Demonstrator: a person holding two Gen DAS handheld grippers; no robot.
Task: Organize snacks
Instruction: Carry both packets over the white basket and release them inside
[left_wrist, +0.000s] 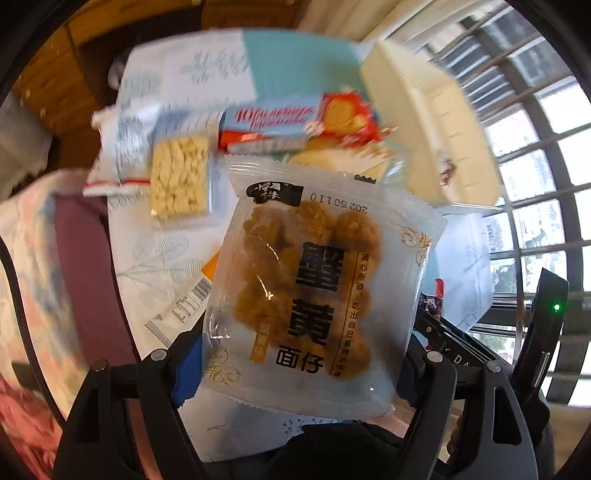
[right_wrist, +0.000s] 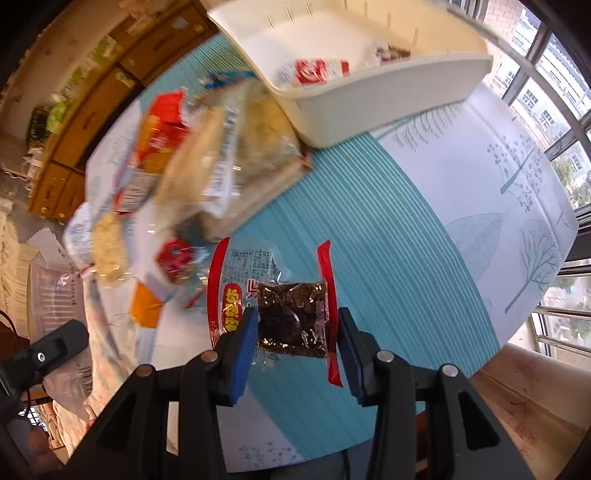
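Observation:
My left gripper (left_wrist: 301, 373) is shut on a translucent pack of brown round snacks (left_wrist: 314, 280) with black lettering, held above the table. Its blue pads press the pack's lower sides. My right gripper (right_wrist: 295, 343) is shut on a clear red-edged packet with a dark brown block inside (right_wrist: 291, 317), held over the teal strip of the tablecloth (right_wrist: 369, 229). A cream plastic bin (right_wrist: 369, 85) stands at the far side of the table with a red-and-white packet (right_wrist: 314, 70) in it. In the left wrist view the bin (left_wrist: 424, 140) is at the upper right.
A loose pile of snacks lies on the cloth: a pale noodle-like block in a clear bag (left_wrist: 179, 177), a blue-and-red biscuit box (left_wrist: 295, 118) and an orange packet (right_wrist: 146, 306). Wooden drawers (right_wrist: 92, 122) stand behind. Barred windows (left_wrist: 535, 147) are to the right.

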